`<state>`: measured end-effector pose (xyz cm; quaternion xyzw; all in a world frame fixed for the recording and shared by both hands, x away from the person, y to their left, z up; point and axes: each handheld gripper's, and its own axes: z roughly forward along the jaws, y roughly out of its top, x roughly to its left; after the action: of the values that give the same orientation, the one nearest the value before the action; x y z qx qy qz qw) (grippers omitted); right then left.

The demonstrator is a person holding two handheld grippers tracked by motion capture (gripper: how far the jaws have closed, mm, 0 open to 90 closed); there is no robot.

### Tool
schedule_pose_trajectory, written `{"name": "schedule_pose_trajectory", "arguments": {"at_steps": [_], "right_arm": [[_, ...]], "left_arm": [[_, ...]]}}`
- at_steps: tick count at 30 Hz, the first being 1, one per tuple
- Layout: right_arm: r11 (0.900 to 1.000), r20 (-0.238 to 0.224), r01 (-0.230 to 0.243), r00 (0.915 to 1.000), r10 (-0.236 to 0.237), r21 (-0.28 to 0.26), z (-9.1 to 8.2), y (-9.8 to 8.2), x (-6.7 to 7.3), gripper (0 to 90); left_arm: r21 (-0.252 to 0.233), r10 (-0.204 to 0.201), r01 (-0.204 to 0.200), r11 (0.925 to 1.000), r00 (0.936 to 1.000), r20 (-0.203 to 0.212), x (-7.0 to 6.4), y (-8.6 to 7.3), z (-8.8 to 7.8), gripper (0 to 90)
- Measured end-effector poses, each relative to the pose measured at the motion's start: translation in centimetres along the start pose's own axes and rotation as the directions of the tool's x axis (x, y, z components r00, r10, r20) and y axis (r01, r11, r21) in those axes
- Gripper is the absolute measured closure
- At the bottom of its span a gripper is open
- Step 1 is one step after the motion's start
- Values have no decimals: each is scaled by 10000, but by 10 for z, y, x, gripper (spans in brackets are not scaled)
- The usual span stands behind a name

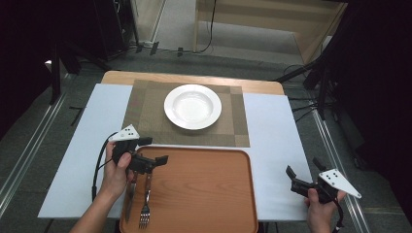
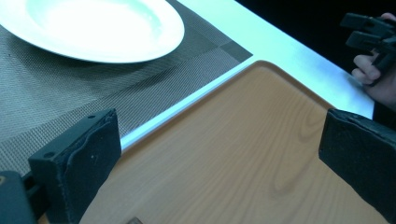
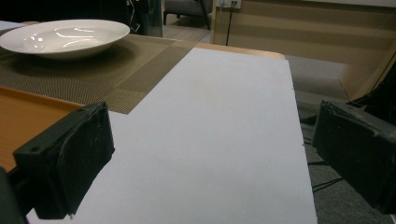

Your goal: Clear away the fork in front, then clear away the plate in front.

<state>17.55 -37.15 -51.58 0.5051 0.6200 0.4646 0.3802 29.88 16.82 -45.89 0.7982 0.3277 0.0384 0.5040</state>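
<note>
With jaws apart and empty, the left gripper (image 1: 154,150) is hovering just above the steel fork (image 1: 145,206) and knife (image 1: 129,201) lying on the wooden tray (image 1: 204,189), nothing yet moved to the white plate (image 1: 193,106) beyond, while the right gripper (image 1: 302,175) is waiting open.

Overhead looks down; tool cameras (close) share plate (image 1: 193,106).

White plate (image 1: 193,106) centred on woven placemat (image 1: 141,112)

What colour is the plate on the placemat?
White, plain, no pattern; the plate shows best in the high view.
</note>
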Motion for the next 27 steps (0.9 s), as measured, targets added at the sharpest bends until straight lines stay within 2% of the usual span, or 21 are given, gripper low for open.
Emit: {"name": "schedule_pose_trajectory", "arguments": {"at_steps": [6, 8, 9, 11, 13, 16, 21, 27], "right_arm": [[10000, 39, 17, 10000, -17, 2, 1, 0, -1, 0], [10000, 33, 19, 10000, -19, -6, 1, 0, -1, 0], [10000, 30, 17, 10000, -17, -7, 0, 0, -1, 0], [10000, 10, 5, 10000, -5, -19, 0, 0, -1, 0], [10000, -13, 18, 10000, -18, -22, 0, 0, -1, 0], [10000, -25, 17, 10000, -17, -45, 0, 0, 0, 0], [10000, -33, 56, 10000, -56, -72, 0, 0, 0, 0], [9999, -94, 162, 9998, -163, -57, 1, -1, 1, 0]], "left_arm": [[36, 99, -97, 9999, 9986, -527, 9, 13, 9, 0], [-21, 23, -24, 10000, 9995, -330, 13, 17, 10, 0], [-108, -68, 63, 9999, 9990, -445, 16, 19, 12, 0], [-191, -42, 35, 9998, 9993, -384, 21, 23, 14, 0], [-186, 97, -110, 9998, 9976, -679, 23, 25, 16, 0], [-222, 119, -134, 9997, 9977, -664, 29, 29, 21, 0], [-293, -180, 159, 9994, 9971, -736, 42, 37, 27, 0], [-274, -331, 305, 9992, 9945, -994, 56, 49, 37, 0]]}}
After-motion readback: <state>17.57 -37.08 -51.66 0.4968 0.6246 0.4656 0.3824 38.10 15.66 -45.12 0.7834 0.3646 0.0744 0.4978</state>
